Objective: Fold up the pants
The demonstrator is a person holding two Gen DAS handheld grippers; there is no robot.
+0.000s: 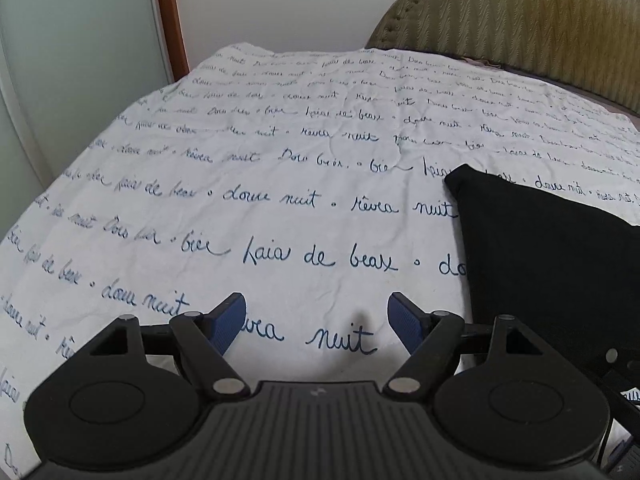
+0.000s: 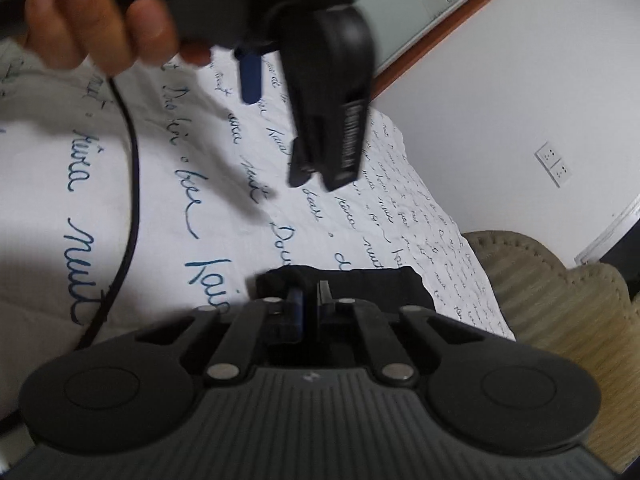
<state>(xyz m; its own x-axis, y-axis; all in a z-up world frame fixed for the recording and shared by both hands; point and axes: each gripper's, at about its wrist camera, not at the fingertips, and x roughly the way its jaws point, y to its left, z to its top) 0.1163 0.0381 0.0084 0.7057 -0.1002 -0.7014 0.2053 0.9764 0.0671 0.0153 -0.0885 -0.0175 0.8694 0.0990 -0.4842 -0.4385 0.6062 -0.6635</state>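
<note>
Two grippers over a printed bedsheet (image 1: 280,152), left gripper (image 1: 316,320) spread wide and empty, right gripper (image 2: 310,300) pinching the black pants (image 2: 360,284) just ahead.

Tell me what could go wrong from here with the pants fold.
1. The right tool is shut on only the near edge of the black pants; a thin pinch may slip when lifted.
2. The left tool hangs open over bare bedsheet, so a one-sided lift may skew the fold.
3. The black cable draped nearby could snag.
</note>
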